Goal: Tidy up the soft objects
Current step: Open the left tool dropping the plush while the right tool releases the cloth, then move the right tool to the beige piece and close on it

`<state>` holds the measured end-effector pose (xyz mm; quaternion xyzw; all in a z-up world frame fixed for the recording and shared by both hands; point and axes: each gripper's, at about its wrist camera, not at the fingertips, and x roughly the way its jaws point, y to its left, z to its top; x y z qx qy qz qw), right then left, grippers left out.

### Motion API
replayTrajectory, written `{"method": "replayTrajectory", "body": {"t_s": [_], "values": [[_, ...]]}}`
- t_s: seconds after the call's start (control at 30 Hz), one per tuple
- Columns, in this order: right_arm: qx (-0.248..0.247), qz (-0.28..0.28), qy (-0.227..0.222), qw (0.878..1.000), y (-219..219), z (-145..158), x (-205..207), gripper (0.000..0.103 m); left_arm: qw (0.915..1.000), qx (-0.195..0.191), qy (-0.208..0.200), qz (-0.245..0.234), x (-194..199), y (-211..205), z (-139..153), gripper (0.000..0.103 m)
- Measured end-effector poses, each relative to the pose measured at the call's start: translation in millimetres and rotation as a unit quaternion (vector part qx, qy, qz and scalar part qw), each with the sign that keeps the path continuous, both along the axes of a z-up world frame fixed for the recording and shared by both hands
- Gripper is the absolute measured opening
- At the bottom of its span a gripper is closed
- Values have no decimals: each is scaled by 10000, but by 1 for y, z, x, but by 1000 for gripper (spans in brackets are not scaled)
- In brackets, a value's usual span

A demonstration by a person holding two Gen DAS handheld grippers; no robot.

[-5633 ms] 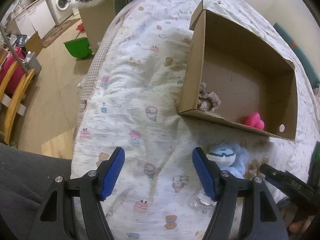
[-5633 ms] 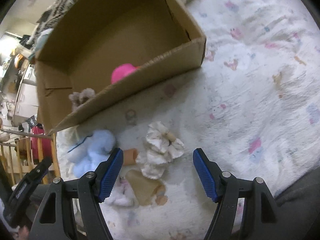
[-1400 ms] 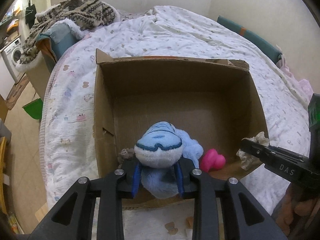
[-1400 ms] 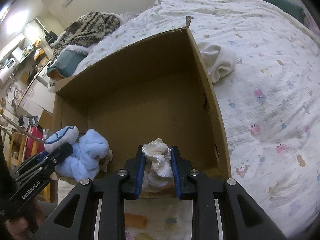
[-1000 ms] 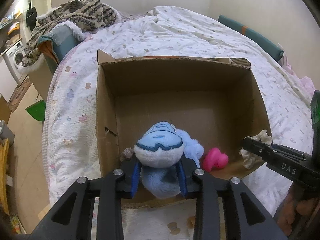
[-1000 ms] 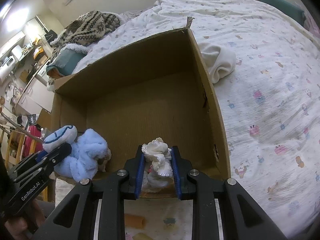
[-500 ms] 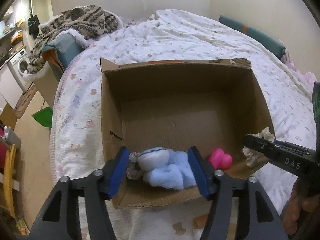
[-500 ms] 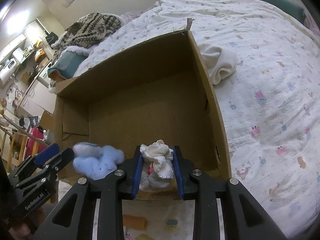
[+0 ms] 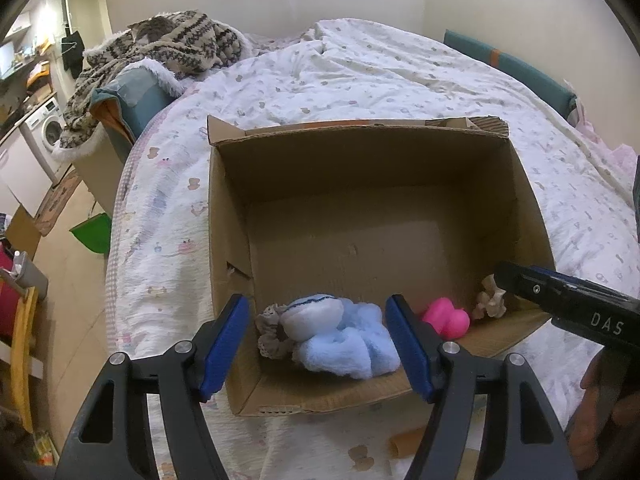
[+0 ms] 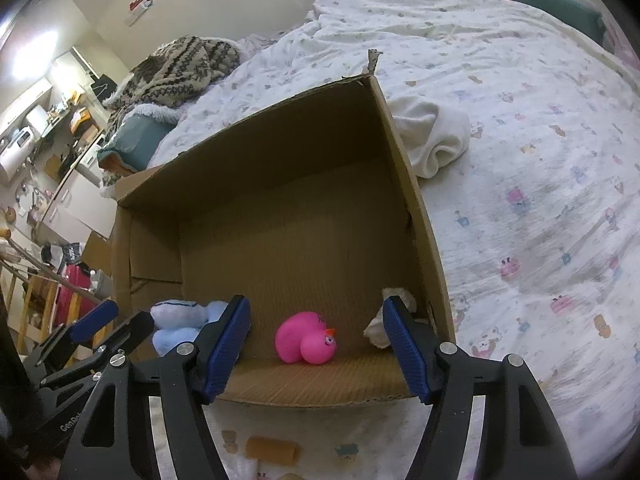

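An open cardboard box (image 9: 360, 168) stands on the bed. At its near left a blue plush toy (image 9: 340, 340) lies on the floor of the box beside a grey crocheted piece (image 9: 270, 332). My left gripper (image 9: 317, 308) hangs above the plush with its jaws opening and not touching it. A pink rubber duck (image 10: 306, 338) and a cream frilly cloth piece (image 10: 384, 320) lie in the near right corner of the box (image 10: 280, 168). My right gripper (image 10: 316, 304) is over them, its jaws opening with nothing pressed between them.
A crumpled white cloth (image 10: 432, 140) lies on the patterned bed cover right of the box. A small brown tube (image 10: 272, 450) lies in front of the box. A knitted blanket (image 9: 160, 52) is heaped at the far left. The bed's left edge drops to a floor with a green bin (image 9: 92, 232).
Both grippers have opened. The blue plush fell from the left gripper into the box, and the cream frilly piece left the right gripper and now lies in the box's near right corner.
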<state>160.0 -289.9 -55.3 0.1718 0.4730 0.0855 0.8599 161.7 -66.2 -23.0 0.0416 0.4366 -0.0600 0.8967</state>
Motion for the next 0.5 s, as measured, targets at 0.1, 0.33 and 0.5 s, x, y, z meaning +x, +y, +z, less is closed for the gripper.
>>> {"method": "replayTrajectory", "body": {"t_s": [0.1,0.33,0.5], "values": [[-21,-47,13,10000,0,1,-1,73,10000,-57,-6,12,-1,1,1,68],[64,-112,-35,9999,-5,7,-12,73,9999,-98,-55,96,-12,8,5,68],[44,-53,-98,9999,-4,14,-26,73,9998,-76,-60,188,-25,15,9,68]]}}
